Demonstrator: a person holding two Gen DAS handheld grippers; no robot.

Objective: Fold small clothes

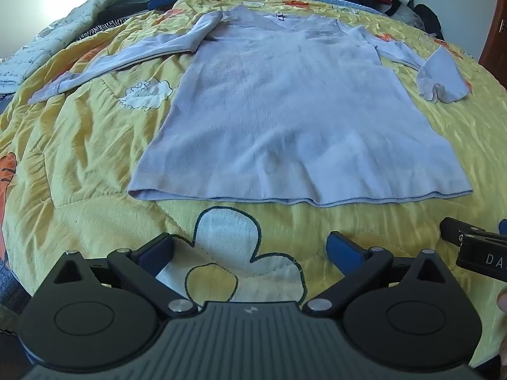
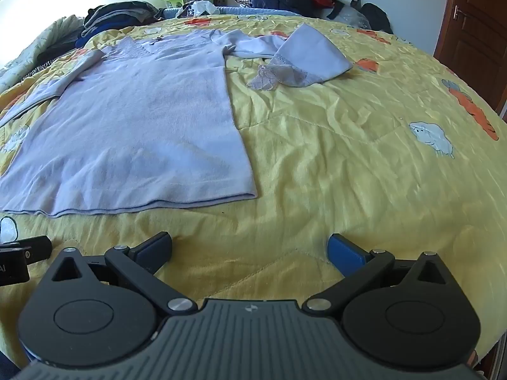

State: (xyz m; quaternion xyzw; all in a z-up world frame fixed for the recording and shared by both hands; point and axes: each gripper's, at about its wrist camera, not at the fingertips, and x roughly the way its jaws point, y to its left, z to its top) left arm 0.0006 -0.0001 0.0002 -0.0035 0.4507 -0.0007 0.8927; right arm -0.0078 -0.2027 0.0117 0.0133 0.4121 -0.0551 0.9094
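While spread flat, lavender sweater (image 1: 285, 110), yellow quilt (image 1: 79, 145)

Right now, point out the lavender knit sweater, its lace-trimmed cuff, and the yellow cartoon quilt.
Lavender knit sweater (image 1: 285, 101): left wrist view, chest.
Lace-trimmed cuff (image 2: 285, 76): right wrist view, lace band.
Yellow cartoon quilt (image 2: 348, 164): right wrist view, bare patch.
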